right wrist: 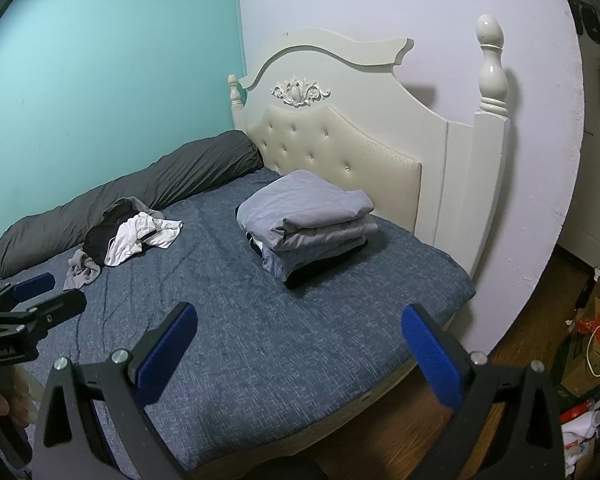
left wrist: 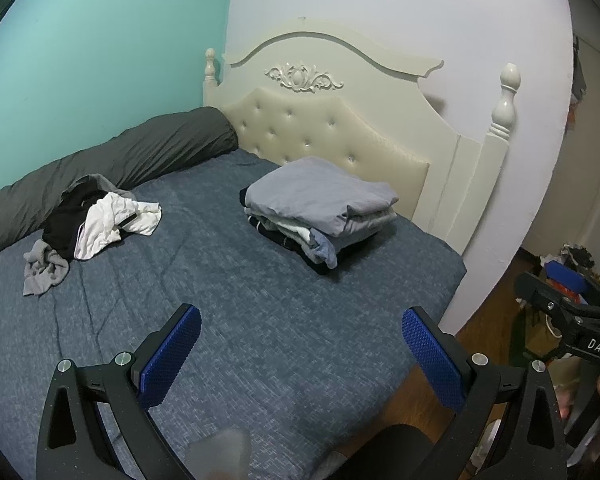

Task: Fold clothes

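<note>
**Both grippers held apart above the near edge of the bed, clothes out of reach**

The bed (left wrist: 260, 340), covered in a blue-grey textured sheet, fills most of both wrist views, with its cream tufted headboard (left wrist: 328, 132) at the far end. A long dark grey bolster (left wrist: 112, 160) lies along the far side against the turquoise wall. Beside the headboard sits the folded stack (left wrist: 320, 208), a pale blue-grey garment on top and darker pieces beneath. Well apart from it, next to the bolster, lies the unfolded pile (left wrist: 96, 220): black, white and grey garments in a loose heap.

You hold the left gripper (left wrist: 300, 356) over the near part of the sheet, pointed toward the headboard; its blue-padded fingers (left wrist: 172, 360) are spread wide and grasp nothing. You hold the right gripper (right wrist: 300, 356) level with it, just beside the bed's near corner and partly over the wooden floor (right wrist: 540, 320), its fingers likewise spread and empty. Each gripper appears at the edge of the other's view, so the two sit side by side, near each other but not touching. Neither touches any garment.
</note>
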